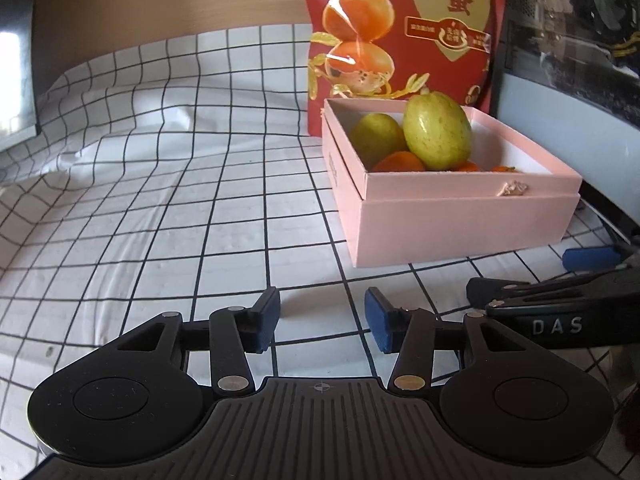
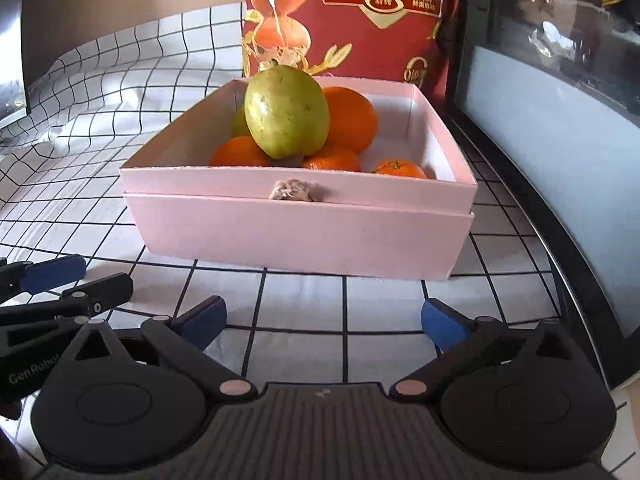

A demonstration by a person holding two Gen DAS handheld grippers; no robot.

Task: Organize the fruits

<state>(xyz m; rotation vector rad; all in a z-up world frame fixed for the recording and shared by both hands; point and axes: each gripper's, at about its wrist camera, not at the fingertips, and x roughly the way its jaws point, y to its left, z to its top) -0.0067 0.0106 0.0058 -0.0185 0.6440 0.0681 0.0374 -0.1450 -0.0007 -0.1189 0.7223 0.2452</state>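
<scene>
A pink box [image 1: 460, 228] [image 2: 296, 236] stands on the checked cloth and holds fruit. A big green pear [image 1: 437, 130] [image 2: 286, 114] lies on top of the pile, a second green pear [image 1: 376, 138] behind it. Several oranges lie around them, among them a large orange [image 2: 352, 118] and a small mandarin [image 2: 400, 168]. My left gripper [image 1: 322, 320] is open and empty over the cloth, left of and in front of the box. My right gripper [image 2: 324, 320] is open and empty just in front of the box. Each gripper shows at the edge of the other's view.
A red snack bag [image 1: 400, 28] [image 2: 352, 16] stands upright behind the box. A dark glass-fronted appliance [image 2: 560, 100] runs along the right. The white checked tablecloth [image 1: 180, 200] spreads to the left, wrinkled at the back. A dark panel [image 1: 16, 60] stands at far left.
</scene>
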